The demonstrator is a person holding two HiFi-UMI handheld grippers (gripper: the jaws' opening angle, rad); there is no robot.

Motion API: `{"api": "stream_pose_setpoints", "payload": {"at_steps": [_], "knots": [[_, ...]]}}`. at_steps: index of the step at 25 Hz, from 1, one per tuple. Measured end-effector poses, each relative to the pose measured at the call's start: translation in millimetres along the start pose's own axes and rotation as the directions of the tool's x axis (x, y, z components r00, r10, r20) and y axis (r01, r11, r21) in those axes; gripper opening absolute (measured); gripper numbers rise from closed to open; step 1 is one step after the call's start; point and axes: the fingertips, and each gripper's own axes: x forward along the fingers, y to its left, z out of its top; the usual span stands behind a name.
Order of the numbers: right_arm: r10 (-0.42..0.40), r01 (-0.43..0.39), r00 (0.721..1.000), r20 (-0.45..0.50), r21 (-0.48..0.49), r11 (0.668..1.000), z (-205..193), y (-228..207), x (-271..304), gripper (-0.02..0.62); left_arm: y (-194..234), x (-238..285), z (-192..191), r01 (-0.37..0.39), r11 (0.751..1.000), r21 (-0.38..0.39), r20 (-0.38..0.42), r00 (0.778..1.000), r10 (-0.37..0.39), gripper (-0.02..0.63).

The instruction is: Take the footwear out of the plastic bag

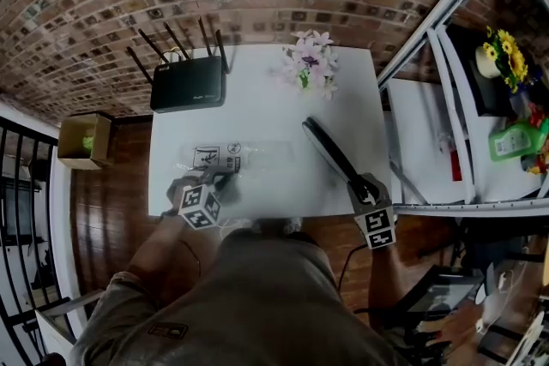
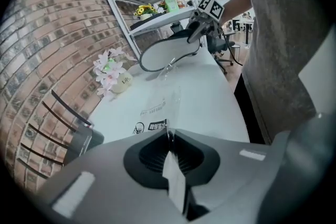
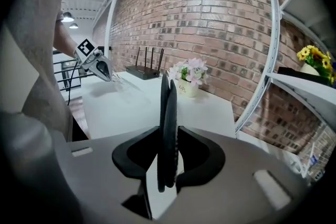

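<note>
A person in a grey shirt stands at a white table (image 1: 257, 103) against a brick wall, a two-jaw gripper in each hand. The left gripper (image 2: 168, 139) has its jaws pressed together on a thin edge of the clear plastic bag (image 1: 249, 157). The bag lies flat and see-through on the near middle of the table, with black print showing at the end nearest that gripper.

The right gripper (image 3: 168, 136) is clamped on one end of a flat black slipper (image 1: 330, 154), which appears edge-on between the jaws as two thin dark layers. The slipper is out of the bag. It is held over the right part of the table and slants away from the person. Its far end is just beside the bag's right end, though whether the two touch cannot be told.

At the back of the table a black router (image 1: 189, 84) with raised antennas stands on the left. A small pot of pale pink flowers (image 1: 307, 64) stands to its right. A white metal shelf rack (image 1: 420, 133) beside the table carries yellow flowers (image 1: 506, 51) and a green bottle (image 1: 515, 140). A cardboard box (image 1: 83, 140) sits on the wooden floor to the left.
</note>
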Motion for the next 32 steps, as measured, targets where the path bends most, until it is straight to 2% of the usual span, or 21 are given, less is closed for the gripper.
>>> {"api": "stream_pose_setpoints", "payload": {"at_steps": [8, 12, 13, 15, 16, 18, 24, 32], "knots": [[-0.010, 0.010, 1.000, -0.024, -0.004, 1.000, 2.5, 20.7, 5.1, 0.120, -16.9, 9.9, -8.4, 0.032, 0.999, -0.014, -0.010, 0.999, -0.032, 0.003], [-0.022, 0.022, 0.999, -0.033, -0.007, 1.000, 5.8, 24.7, 3.0, 0.120, -27.4, 11.4, -10.8, 0.077, 0.997, -0.022, 0.005, 0.997, -0.077, 0.005], [-0.026, 0.026, 0.999, -0.035, -0.007, 1.000, 6.7, 25.8, 2.3, 0.120, -29.8, 10.4, -10.5, 0.091, 0.995, -0.031, 0.018, 0.996, -0.090, 0.023], [-0.036, 0.036, 0.998, -0.042, -0.006, 0.999, 7.9, 27.9, 1.0, 0.120, -33.2, 6.3, -7.5, 0.113, 0.992, -0.054, 0.057, 0.992, -0.110, 0.138], [-0.043, 0.043, 0.998, -0.047, -0.003, 0.999, 7.8, 28.8, 0.5, 0.120, -34.0, 3.3, -5.1, 0.119, 0.991, -0.064, 0.081, 0.990, -0.114, 0.169], [-0.055, 0.056, 0.997, -0.056, 0.006, 0.998, 6.9, 30.8, 0.6, 0.120, -34.5, -4.2, -0.1, 0.118, 0.990, -0.074, 0.125, 0.986, -0.108, 0.195], [-0.099, 0.100, 0.993, -0.065, 0.015, 0.995, 4.2, 38.7, 2.7, 0.121, -35.4, -22.7, 10.6, 0.061, 0.994, -0.088, 0.201, 0.979, -0.042, 0.195], [-0.125, 0.113, 0.990, -0.067, -0.163, 0.980, -5.8, 59.8, 2.3, 0.130, -58.4, -34.1, 30.4, 0.000, 0.989, -0.145, 0.201, 0.979, 0.029, 0.196]]}}
